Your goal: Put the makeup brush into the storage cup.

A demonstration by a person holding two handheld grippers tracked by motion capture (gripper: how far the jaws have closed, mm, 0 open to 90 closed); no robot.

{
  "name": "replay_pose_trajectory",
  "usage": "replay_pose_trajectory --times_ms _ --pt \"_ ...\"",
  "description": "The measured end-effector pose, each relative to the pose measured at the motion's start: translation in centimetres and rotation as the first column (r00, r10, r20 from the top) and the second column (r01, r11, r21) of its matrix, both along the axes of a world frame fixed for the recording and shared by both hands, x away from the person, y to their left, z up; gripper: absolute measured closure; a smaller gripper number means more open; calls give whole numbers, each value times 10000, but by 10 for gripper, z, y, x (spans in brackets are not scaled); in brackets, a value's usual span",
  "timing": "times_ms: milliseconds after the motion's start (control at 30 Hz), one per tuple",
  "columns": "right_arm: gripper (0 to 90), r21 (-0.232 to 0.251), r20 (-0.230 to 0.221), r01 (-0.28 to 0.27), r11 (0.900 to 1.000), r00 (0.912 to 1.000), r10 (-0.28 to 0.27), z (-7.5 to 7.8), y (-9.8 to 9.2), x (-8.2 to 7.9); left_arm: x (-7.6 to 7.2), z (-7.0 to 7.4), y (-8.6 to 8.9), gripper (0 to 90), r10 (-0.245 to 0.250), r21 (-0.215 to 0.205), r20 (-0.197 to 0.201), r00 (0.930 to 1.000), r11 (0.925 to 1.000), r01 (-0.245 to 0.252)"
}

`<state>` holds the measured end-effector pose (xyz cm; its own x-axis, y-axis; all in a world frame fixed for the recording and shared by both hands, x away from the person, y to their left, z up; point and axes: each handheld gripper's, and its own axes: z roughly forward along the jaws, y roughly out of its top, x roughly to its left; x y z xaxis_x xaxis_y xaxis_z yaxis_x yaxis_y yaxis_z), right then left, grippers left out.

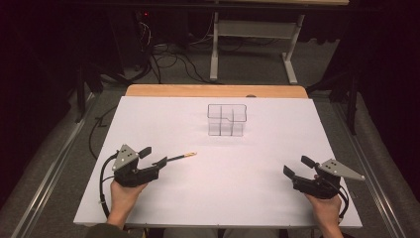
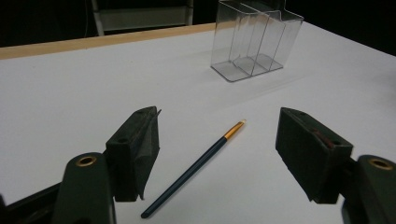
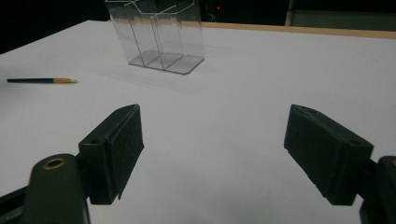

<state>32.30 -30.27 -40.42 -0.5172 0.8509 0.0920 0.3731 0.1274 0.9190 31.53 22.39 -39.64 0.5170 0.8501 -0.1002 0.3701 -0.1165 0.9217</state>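
A thin dark-handled paintbrush (image 1: 181, 157) with a gold ferrule lies flat on the white table (image 1: 257, 163), just right of my left gripper (image 1: 153, 156). In the left gripper view the paintbrush (image 2: 194, 169) lies on the table between the wide-apart jaws, untouched; my left gripper (image 2: 217, 154) is open. A clear plastic organizer (image 1: 227, 119) with several compartments stands upright toward the back middle, also seen as the organizer (image 2: 254, 39) and the organizer (image 3: 159, 35). My right gripper (image 1: 295, 166) rests at the front right, open and empty (image 3: 212, 149). The paintbrush (image 3: 42, 80) lies far to its left.
The table's wooden back edge (image 1: 215, 90) runs behind the white sheet. Beyond it, on the floor, stand a metal desk frame (image 1: 252, 42) and tangled cables (image 1: 168, 59). A metal rail (image 1: 54, 163) runs along the table's left side.
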Motion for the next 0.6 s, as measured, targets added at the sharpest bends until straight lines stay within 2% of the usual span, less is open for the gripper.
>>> replay_pose_trajectory --times_ms 100,600 --pt "216 -1 20 -32 10000 10000 32 0 0 0 0 0 -1 311 -38 97 17 10000 9999 37" --pt "217 8 -71 8 10000 10000 -8 0 0 1 0 0 -1 313 -5 63 -34 10000 10000 5"
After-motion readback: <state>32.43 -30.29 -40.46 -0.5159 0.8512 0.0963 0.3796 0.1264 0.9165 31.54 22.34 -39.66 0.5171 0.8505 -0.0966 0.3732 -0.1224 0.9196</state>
